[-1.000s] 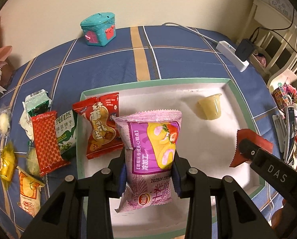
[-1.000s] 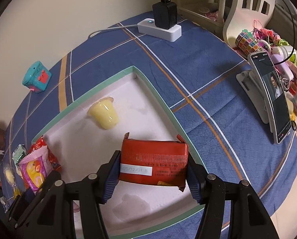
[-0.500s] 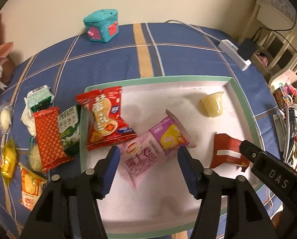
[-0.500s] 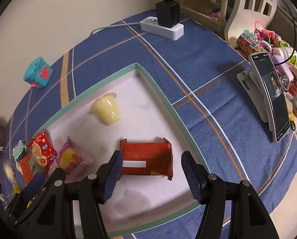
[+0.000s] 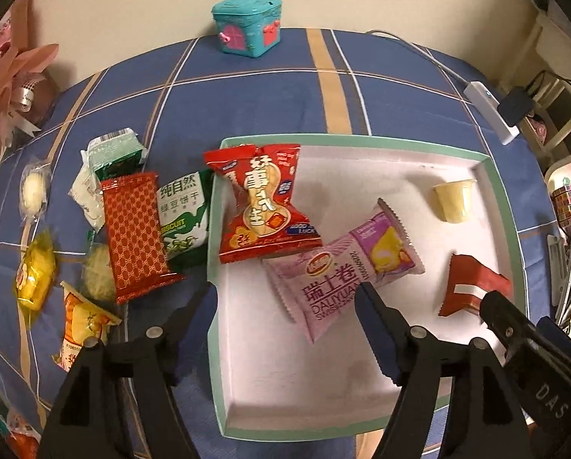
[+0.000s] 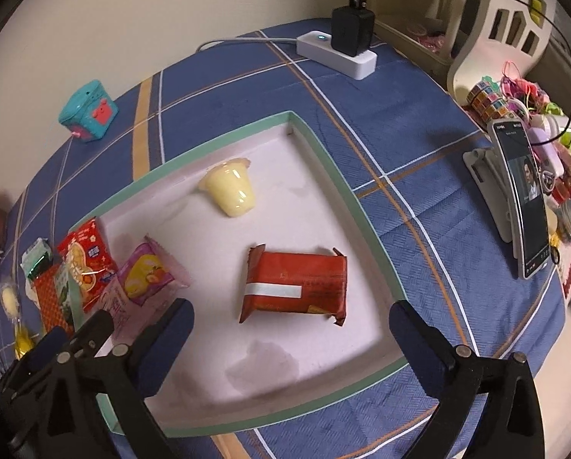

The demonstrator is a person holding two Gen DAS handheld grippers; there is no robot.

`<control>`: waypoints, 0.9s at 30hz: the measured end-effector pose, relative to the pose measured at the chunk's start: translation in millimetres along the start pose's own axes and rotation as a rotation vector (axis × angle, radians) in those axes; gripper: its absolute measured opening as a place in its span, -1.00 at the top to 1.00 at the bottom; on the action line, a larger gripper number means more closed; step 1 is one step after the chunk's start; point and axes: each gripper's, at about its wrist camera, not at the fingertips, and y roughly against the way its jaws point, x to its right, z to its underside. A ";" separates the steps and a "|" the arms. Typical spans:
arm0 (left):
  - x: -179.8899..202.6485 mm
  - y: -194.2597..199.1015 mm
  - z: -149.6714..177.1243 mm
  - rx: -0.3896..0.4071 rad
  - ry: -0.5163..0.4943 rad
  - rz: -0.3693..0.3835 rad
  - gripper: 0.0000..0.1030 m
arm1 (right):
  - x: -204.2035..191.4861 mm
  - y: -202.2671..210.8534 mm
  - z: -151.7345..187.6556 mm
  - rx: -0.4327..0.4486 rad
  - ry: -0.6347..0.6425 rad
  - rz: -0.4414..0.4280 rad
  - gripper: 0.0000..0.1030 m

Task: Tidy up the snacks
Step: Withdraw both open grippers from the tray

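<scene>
A white tray with a green rim lies on the blue cloth. In it lie a pink swiss-roll packet, a red peanut packet, a yellow jelly cup and a red wafer packet. My left gripper is open and empty, just in front of the pink packet. My right gripper is open and empty, just in front of the red wafer packet.
Several loose snacks lie left of the tray: a red patterned packet, a green biscuit packet, yellow candies. A teal toy box stands at the back. A power strip and a phone on a stand are at the right.
Both grippers opened and pulled back. The pink packet dropped from the left gripper into the tray; the red wafer packet dropped from the right gripper into the tray. The left view shifted left.
</scene>
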 end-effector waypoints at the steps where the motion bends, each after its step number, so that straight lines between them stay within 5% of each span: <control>1: -0.8 0.3 0.1 0.002 0.003 -0.002 -0.59 | -1.3 0.2 0.4 -0.002 0.007 -0.002 -1.00; 9: -15.6 4.6 -1.4 0.028 0.034 -0.033 -0.91 | -5.8 4.3 2.1 -0.008 0.024 -0.002 -1.00; 20: -42.5 22.6 -2.4 0.065 0.096 -0.010 -0.91 | -23.3 19.1 8.3 0.006 0.072 0.011 -1.00; 27: -73.6 22.8 6.3 0.014 0.141 -0.052 -0.91 | -43.4 23.1 17.4 -0.002 0.113 0.014 -1.00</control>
